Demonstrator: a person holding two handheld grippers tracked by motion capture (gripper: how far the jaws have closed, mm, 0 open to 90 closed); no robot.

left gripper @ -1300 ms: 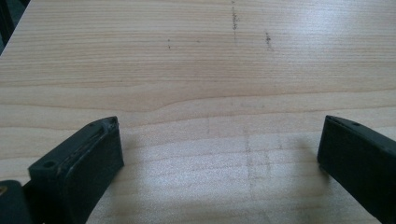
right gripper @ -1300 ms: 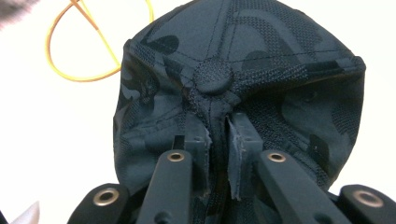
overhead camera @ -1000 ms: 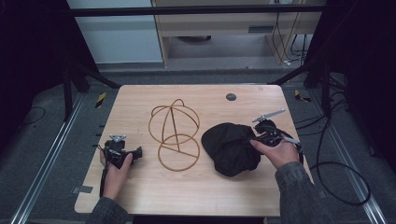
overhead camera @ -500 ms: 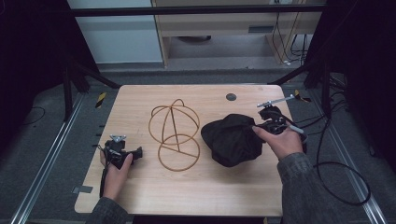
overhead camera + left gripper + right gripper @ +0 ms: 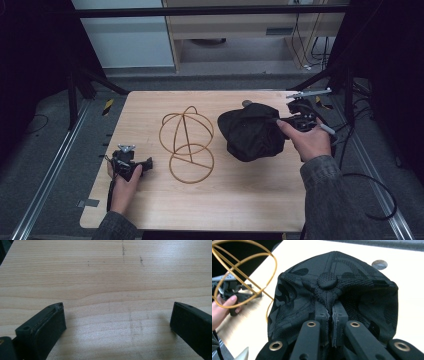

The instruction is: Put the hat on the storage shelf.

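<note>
The black camouflage-patterned fabric cap (image 5: 252,131) hangs bunched over the right half of the light wooden table (image 5: 240,200), its lower edge at or just above the surface; contact cannot be confirmed. In the right gripper view its crown button (image 5: 326,280) sits just beyond the jaw tips. The right gripper (image 5: 331,312) has its jaws pressed together on a fold of the cap's cloth near the crown. To the cap's left, just beside it, stands a gold wire stand (image 5: 187,142) made of a domed cage above a ring base. A small round grey disc (image 5: 379,264) lies on the table behind the cap. The left gripper (image 5: 117,320) rests near the table's left front, jaws spread wide with only bare wood between them.
</note>
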